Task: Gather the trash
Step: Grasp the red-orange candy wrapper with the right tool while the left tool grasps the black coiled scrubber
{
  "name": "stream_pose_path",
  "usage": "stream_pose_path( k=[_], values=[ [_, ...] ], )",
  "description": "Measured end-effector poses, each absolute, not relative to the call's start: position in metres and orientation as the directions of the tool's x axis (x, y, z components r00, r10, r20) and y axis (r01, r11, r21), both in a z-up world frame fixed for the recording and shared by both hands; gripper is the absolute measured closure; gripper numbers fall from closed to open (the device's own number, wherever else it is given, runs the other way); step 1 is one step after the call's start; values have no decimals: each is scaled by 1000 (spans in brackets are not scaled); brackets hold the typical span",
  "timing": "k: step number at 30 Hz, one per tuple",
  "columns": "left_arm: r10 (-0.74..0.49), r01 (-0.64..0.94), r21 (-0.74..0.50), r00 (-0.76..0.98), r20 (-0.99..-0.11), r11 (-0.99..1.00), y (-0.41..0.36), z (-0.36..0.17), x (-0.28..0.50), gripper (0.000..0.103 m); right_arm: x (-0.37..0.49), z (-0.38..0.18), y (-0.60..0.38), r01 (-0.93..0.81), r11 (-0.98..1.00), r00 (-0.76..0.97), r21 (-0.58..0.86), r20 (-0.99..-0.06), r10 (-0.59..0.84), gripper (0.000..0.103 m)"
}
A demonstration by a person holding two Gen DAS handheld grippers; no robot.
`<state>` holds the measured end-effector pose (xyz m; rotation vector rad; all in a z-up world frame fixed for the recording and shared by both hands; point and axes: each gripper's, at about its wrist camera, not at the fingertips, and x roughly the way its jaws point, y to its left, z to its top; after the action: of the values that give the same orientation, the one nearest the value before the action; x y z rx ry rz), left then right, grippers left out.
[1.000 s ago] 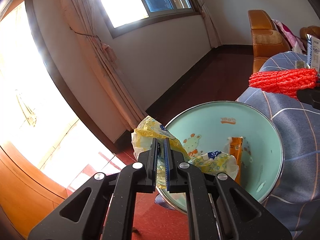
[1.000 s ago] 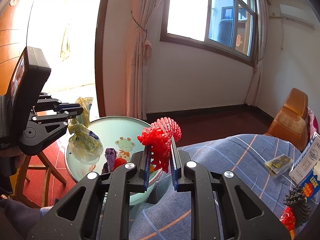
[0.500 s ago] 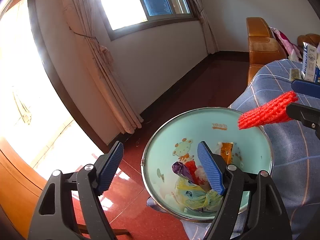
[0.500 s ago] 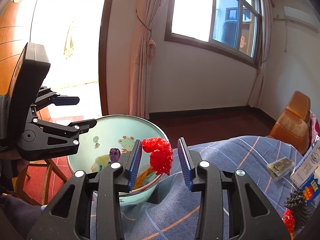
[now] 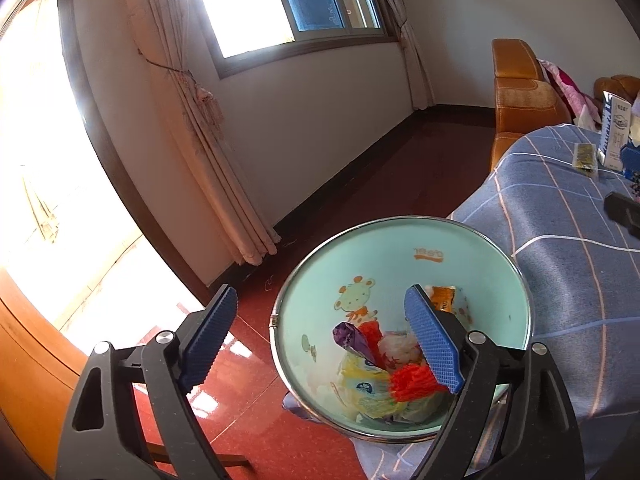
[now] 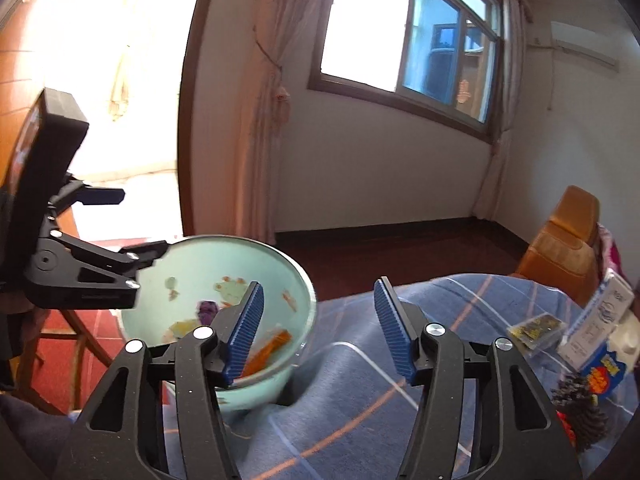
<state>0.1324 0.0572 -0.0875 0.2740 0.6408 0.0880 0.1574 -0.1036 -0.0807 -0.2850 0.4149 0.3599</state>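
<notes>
Inside the pale green enamel basin (image 5: 472, 248) with its cartoon print lie the red foam net (image 5: 412, 382), a yellow plastic bag (image 5: 364, 392), and purple and orange wrappers. Above it, the left gripper (image 5: 320, 340) has just spread its fingers wide, empty. Beside the basin, over the blue checked cloth (image 6: 360, 420) on the desk, the right gripper (image 6: 320, 328) has also just opened, nothing between its fingers.

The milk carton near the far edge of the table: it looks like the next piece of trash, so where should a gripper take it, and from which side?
Probably grip the milk carton across its upper body, coming with the right gripper from the near side. It stands roughly upright with flat faces, and the pine cone and small packet crowd its base.
</notes>
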Motion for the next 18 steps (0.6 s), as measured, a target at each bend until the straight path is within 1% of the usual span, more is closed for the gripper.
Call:
stream_pose_path(
  k=[4,7,9,12,14,16,17,18],
  values=[
    [118,61,274,797,-593,960,32,-93,131,18,138,-74,-158,-240,958,889,-155,-432,153,36],
    [78,108,267,795,-601,958,9,-94,129,17,120,-71,-215,-85,990,894,-112,-446,27,35],
    [54,133,262,798,-600,956,-5,-93,127,13,109,-73,-258,50,997,871,-56,-486,-71,35],
    [24,168,264,803,-595,950,-27,-93,122,12,96,-89,-320,254,967,803,26,-563,-196,35],
    [4,196,270,802,-597,943,-40,-95,118,12,91,-105,-341,309,949,772,65,-600,-210,35],
    [-10,218,279,804,-594,935,-49,-95,111,12,91,-116,-348,322,942,748,97,-635,-190,35],
    [-15,225,281,804,-594,933,-52,-95,109,12,91,-118,-351,317,939,749,133,-643,-162,36],
    [-18,228,281,804,-595,932,-52,-94,107,12,93,-118,-350,322,937,748,135,-643,-164,36]
  ],
)
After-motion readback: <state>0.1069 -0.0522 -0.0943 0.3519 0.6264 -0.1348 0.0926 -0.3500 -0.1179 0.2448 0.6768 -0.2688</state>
